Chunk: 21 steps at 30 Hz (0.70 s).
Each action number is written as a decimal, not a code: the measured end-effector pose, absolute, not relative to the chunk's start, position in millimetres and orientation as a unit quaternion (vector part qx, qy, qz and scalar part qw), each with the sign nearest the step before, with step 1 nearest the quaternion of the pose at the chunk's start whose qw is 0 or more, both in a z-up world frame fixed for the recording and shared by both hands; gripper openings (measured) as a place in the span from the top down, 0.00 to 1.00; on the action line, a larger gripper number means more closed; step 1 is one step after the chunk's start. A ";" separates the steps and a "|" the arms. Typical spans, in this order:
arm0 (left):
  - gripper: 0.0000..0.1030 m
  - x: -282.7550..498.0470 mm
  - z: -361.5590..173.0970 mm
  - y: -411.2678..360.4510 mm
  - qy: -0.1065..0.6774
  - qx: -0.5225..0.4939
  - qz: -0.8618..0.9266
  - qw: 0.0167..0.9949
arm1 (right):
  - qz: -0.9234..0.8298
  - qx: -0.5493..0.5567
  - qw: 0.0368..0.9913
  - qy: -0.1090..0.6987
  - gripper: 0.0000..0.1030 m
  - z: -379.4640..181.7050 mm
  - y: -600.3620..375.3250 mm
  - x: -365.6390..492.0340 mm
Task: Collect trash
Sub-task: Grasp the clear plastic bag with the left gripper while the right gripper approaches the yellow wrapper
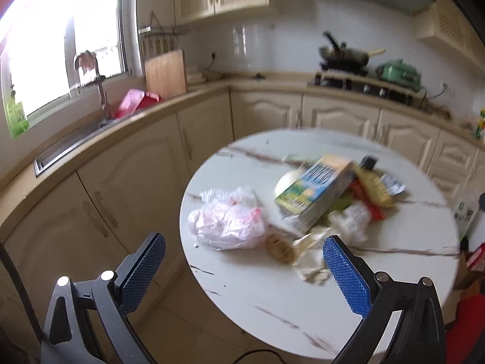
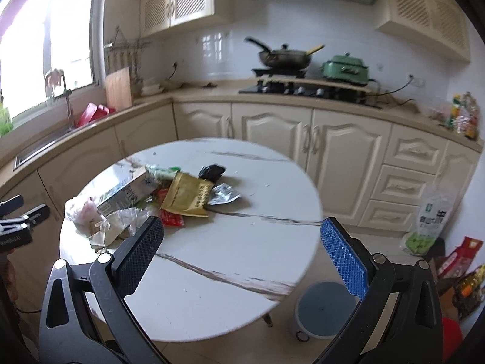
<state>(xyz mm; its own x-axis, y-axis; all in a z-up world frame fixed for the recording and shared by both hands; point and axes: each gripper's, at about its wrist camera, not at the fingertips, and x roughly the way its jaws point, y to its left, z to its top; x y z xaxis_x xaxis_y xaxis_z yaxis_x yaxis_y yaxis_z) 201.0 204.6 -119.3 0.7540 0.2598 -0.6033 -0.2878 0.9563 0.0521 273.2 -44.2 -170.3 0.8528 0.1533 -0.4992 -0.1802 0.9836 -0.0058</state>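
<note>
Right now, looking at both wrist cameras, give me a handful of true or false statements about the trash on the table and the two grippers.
1. Both the left gripper and right gripper are open and hold nothing. True.
2. The milk carton stands upright. False: it lies on its side among the wrappers.
3. The yellow snack packet lies on the round marble table. True.
4. The pedal bin sits on the tabletop. False: it stands on the floor beside the table.
5. The pink-and-clear plastic bag is already in the bin. False: it lies on the table.
</note>
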 end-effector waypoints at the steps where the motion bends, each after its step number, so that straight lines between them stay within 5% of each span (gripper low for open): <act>1: 0.01 215.2 -126.9 214.1 0.330 -0.035 0.148 0.932 | 0.090 -0.027 0.961 0.262 0.00 -174.3 -40.1 279.5; 12: 0.02 312.4 -180.6 276.6 0.389 -0.088 0.163 0.902 | 0.102 -0.045 0.941 0.318 0.00 -212.1 -12.6 361.9; 16: 0.24 329.7 -186.1 289.0 0.390 -0.100 0.145 0.904 | 0.121 -0.040 0.934 0.334 0.00 -218.5 -10.6 390.0; 21: 0.30 331.1 -185.8 300.3 0.375 -0.089 0.129 0.914 | 0.132 -0.042 0.922 0.363 0.00 -231.4 -2.9 421.0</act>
